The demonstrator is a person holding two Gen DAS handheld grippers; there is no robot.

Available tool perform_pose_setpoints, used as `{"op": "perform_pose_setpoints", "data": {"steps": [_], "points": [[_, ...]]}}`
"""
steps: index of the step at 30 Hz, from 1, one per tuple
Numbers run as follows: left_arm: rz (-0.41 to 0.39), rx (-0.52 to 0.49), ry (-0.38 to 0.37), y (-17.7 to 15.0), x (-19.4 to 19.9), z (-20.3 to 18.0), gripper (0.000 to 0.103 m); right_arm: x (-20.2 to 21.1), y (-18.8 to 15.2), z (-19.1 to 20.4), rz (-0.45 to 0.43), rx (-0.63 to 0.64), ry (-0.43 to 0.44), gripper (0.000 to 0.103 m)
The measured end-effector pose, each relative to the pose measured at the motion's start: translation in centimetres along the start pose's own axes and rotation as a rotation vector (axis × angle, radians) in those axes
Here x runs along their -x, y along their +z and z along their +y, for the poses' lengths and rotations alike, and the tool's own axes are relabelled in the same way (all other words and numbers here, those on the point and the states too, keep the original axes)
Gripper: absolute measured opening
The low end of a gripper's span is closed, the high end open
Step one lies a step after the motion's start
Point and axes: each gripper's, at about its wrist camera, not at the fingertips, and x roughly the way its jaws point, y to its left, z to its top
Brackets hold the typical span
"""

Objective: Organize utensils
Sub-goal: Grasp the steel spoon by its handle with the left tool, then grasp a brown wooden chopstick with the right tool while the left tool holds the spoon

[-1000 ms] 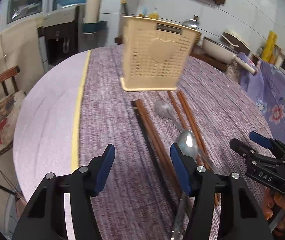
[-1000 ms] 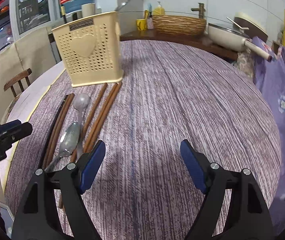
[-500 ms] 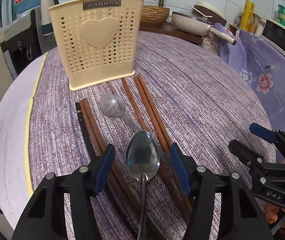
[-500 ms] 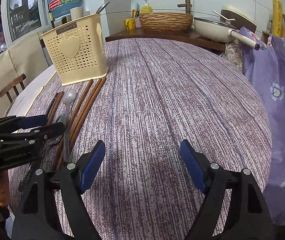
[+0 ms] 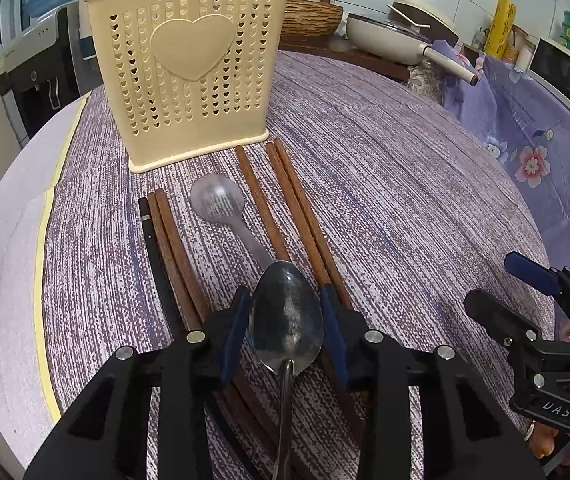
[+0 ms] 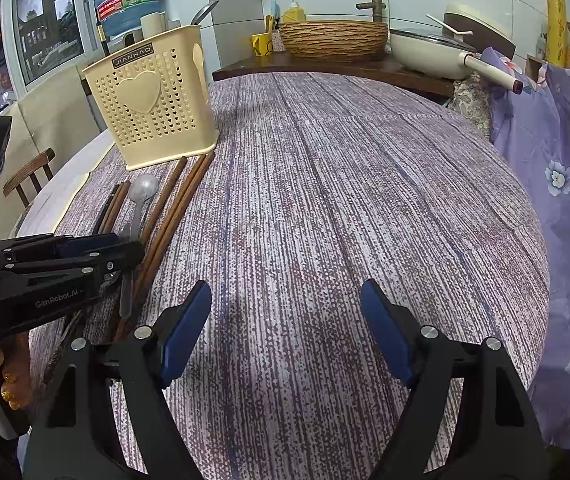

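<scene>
A metal spoon (image 5: 287, 312) lies on the purple-clothed table (image 5: 405, 184). Its bowl sits between the blue pads of my left gripper (image 5: 287, 322), whose jaws are closing; both pads meet the bowl's edges. Past it lie a pale plastic spoon (image 5: 217, 202), brown chopsticks (image 5: 293, 208), another brown pair (image 5: 173, 248) and a black chopstick (image 5: 153, 248). The cream perforated utensil holder (image 5: 193, 68) stands upright behind them with a spoon and a chopstick sticking out. My right gripper (image 6: 285, 320) hangs open over bare cloth, to the right of the utensils, with nothing between its fingers.
A white pan (image 6: 429, 52) and a wicker basket (image 6: 333, 38) sit on a wooden counter behind the table. Floral purple cloth (image 6: 565, 184) hangs at the right edge. A wooden chair (image 6: 29, 172) stands off the left side. Bare tablecloth spreads right of the chopsticks.
My left gripper swung right from the table's left side, settled over the metal spoon, and narrowed its jaws onto the bowl. The right gripper stayed put.
</scene>
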Motion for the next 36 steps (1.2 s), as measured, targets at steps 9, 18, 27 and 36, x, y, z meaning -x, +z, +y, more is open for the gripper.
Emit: {"op": "perform_pose_setpoints", "data": {"steps": [9, 18, 27, 36], "points": [[-0.044, 0.055, -0.016, 0.3, 1.5, 1.0, 0.037, -1.4, 2.7, 1.6, 0.038, 0.03, 0.041, 0.075], [-0.099, 0.177, 0.043, 0.7, 3.5, 5.1, 0.037, -6.6, 6.6, 5.4, 0.113, 0.06, 0.064, 0.058], [-0.062, 0.282, 0.106, -0.2, 2.3, 8.5, 0.037, -10.3, 8.2, 7.0, 0.168, 0.068, 0.018, 0.051], [-0.033, 0.284, 0.18, 0.4, 1.5, 9.1, 0.037, -11.8, 9.8, 7.4, 0.193, 0.099, -0.045, 0.04]]}}
